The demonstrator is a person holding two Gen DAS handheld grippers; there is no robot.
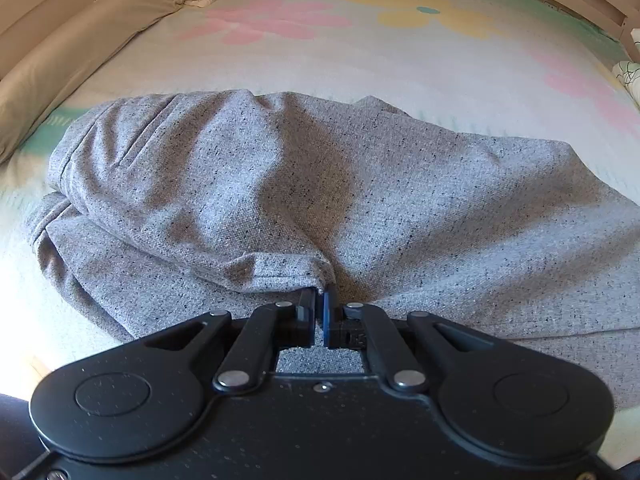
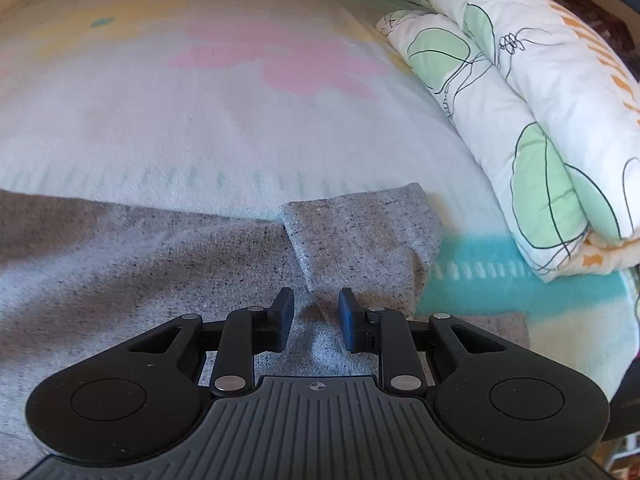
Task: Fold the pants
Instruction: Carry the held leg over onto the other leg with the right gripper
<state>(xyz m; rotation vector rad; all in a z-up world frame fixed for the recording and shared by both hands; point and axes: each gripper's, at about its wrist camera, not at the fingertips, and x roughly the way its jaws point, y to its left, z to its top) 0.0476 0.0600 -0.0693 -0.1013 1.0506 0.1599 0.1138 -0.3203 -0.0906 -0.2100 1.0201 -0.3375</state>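
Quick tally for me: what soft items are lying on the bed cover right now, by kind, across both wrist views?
Grey pants: 1
Beige pillows along the left side: 2, as far as the view shows
White quilt with green leaf print, folded at the right: 1
Total: 4, all on the flower-print bed cover.

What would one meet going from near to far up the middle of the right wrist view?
Right gripper, jaws apart → grey pants with a folded-over corner → flowered bedsheet → its pink flower print.
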